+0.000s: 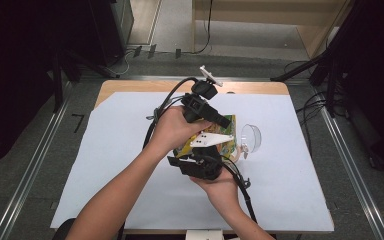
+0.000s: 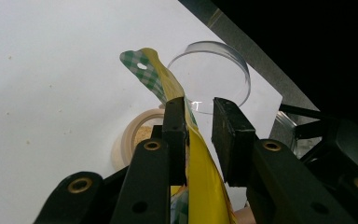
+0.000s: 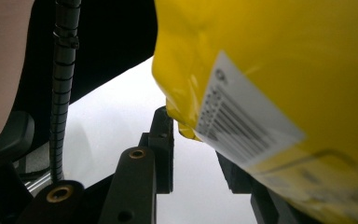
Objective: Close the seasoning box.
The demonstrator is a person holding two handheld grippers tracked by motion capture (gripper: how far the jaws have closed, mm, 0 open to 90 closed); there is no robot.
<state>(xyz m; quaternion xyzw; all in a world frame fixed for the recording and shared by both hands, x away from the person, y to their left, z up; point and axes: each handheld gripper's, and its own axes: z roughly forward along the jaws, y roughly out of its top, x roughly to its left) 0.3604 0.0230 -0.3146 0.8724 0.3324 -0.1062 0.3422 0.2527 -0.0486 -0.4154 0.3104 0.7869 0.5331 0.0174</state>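
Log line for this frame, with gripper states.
left gripper: open around yellow pouch top | right gripper: at pouch bottom corner, grip unclear | clear round lid and small bowl on table

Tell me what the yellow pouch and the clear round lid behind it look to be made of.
Yellow pouch: thin glossy plastic film, judging by its creases, sheen and stuck-on barcode label. Clear lid: probably rigid transparent plastic; the white sheet shows through and the rim catches light, though glass can't be excluded.

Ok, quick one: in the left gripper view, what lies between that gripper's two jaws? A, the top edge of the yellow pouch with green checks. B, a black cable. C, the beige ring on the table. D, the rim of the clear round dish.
A: in the left gripper view the yellow pouch rises between the left gripper's two jaws, while the clear dish and the beige ring lie beyond on the table.
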